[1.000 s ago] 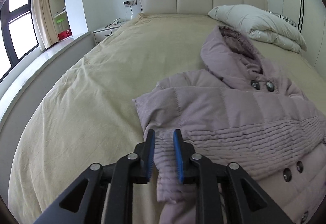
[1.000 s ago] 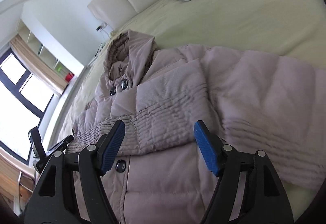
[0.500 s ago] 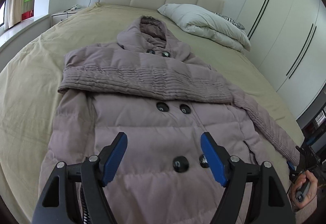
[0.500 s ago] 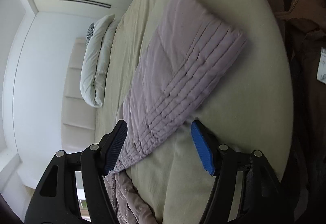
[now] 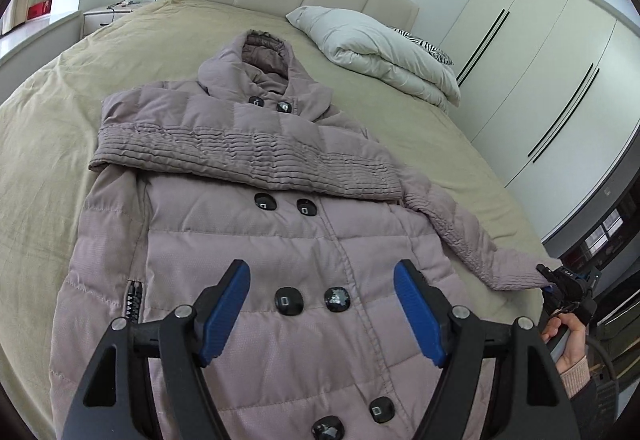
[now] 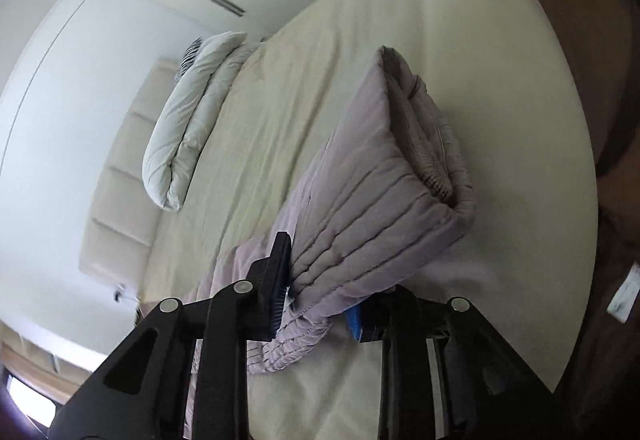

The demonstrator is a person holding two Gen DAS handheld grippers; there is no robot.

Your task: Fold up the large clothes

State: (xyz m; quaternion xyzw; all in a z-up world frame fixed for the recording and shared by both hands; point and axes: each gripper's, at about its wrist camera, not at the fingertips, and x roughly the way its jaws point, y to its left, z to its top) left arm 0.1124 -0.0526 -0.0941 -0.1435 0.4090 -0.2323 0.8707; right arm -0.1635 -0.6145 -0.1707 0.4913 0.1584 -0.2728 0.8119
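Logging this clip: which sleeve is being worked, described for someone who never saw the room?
On the beige bed lies a mauve padded coat. One sleeve is folded across its chest; the other sleeve trails toward the wardrobe-side edge, its cuff between the closing right tongs.

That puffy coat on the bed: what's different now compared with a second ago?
The left gripper let go of the folded sleeve and drew back over the coat front, jaws open. The right gripper swung out to the other sleeve, near the bed edge; its jaws are closing on the cuff. The coat, first sleeve still across the chest, and the duvet stayed put.
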